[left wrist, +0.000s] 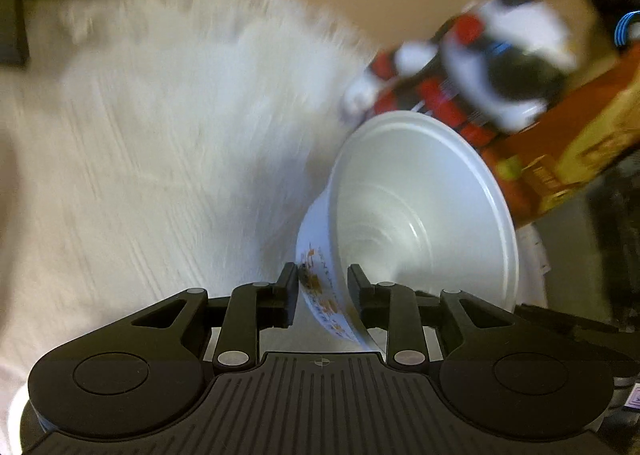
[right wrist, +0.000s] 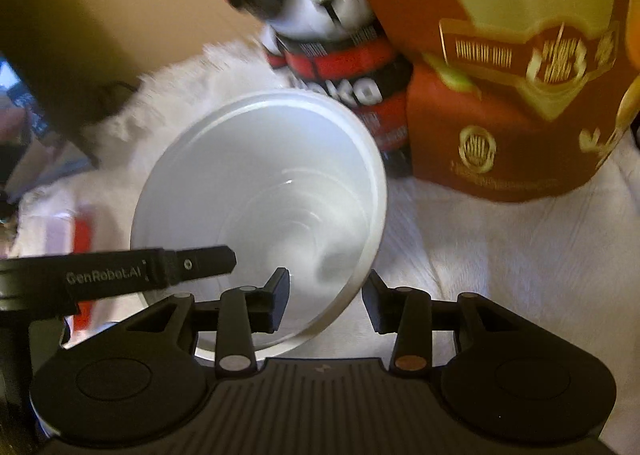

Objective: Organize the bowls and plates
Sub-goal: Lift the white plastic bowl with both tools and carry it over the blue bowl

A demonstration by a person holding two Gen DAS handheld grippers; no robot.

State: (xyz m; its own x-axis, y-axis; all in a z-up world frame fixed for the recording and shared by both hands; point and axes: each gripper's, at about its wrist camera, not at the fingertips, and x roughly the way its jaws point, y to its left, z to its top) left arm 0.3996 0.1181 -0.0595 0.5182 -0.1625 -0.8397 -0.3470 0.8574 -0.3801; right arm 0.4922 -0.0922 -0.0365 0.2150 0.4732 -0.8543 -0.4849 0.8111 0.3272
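Note:
A white bowl point(left wrist: 424, 207) with an orange print on its outside is tilted on its side over a white cloth point(left wrist: 160, 159). My left gripper point(left wrist: 323, 287) is shut on the bowl's rim, one finger outside and one inside. In the right wrist view the same bowl point(right wrist: 264, 183) sits between the fingers of my right gripper point(right wrist: 326, 299), whose jaws stand apart astride the rim without clearly touching it. The left gripper's finger point(right wrist: 200, 261) reaches in from the left over the bowl.
A red and gold egg carton point(right wrist: 520, 95) stands close behind the bowl on the right. A black, white and red plush toy point(right wrist: 328, 35) leans beside it. A red and white object point(right wrist: 80, 231) lies at the left on the cloth.

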